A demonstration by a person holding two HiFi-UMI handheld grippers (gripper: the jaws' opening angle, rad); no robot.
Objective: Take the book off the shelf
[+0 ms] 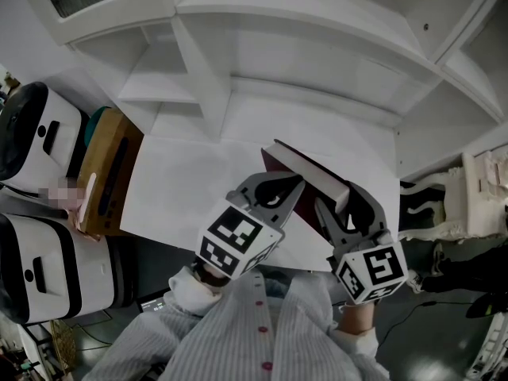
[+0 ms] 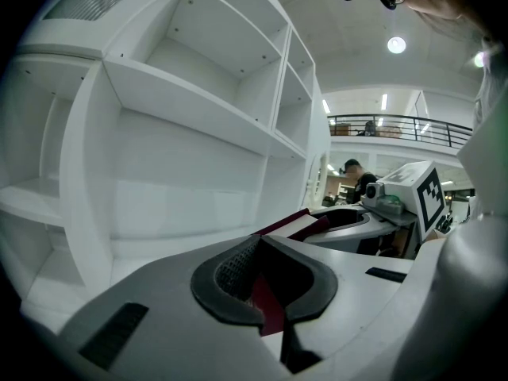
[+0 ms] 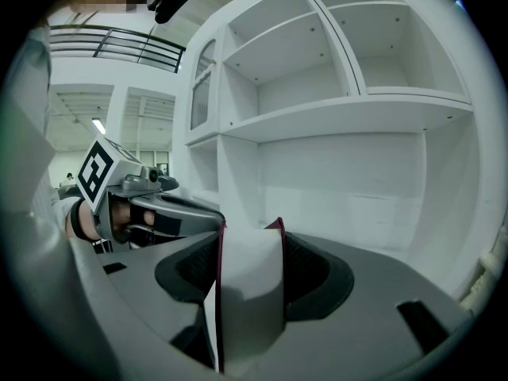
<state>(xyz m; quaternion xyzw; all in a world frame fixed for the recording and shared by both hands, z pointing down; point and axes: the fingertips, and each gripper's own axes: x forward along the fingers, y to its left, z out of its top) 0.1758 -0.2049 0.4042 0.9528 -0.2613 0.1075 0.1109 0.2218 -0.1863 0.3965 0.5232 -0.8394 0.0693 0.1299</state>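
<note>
Left of the shelf (image 1: 238, 94) stands a brown wooden box (image 1: 107, 173); I cannot tell what it holds. In front of the shelf, my left gripper (image 1: 279, 190) is pinched tight on a thin dark red edge of the book (image 1: 305, 169). I hold the book in the air before the shelf, and it sits in none of the compartments. Further right, my right gripper (image 1: 341, 206) is clamped across the book's full thickness, with a pad pressed against each cover.
</note>
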